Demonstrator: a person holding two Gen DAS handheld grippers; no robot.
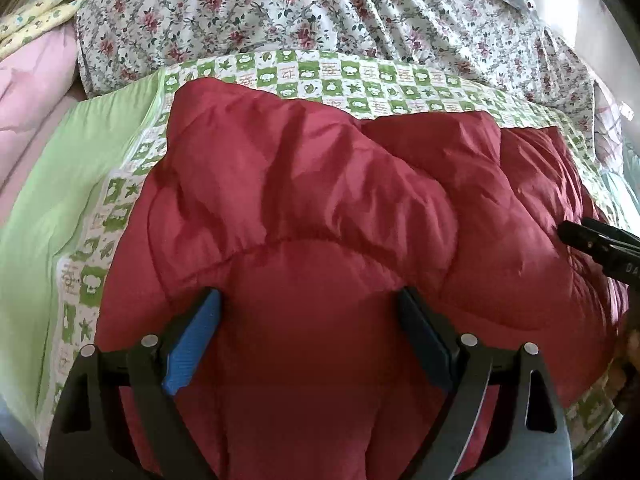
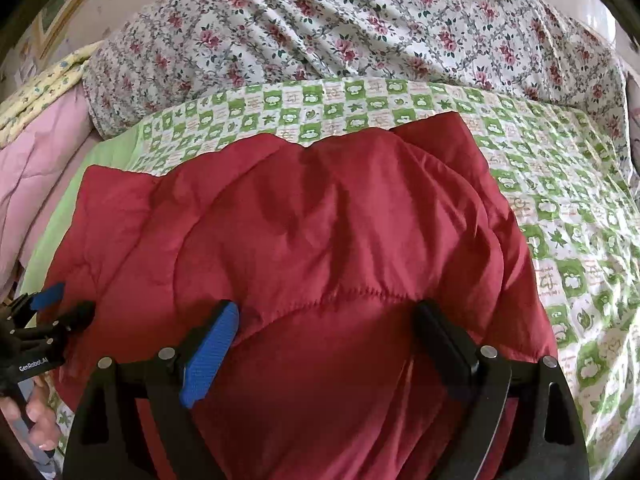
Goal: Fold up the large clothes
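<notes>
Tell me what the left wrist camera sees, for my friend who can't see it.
A puffy, quilted dark red coat lies spread on a green-and-white checked bedsheet, with the open left claw hovering over its near part. The right claw pokes in from the right edge, and a rose-patterned floral quilt is bunched behind.

Black tongs (image 2: 326, 312), blue pads (image 2: 208, 356), silver rivets

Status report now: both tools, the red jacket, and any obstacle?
Left tool open, right tool open. Red padded jacket on green checked sheet, not gripped. No obstacle seen.
</notes>
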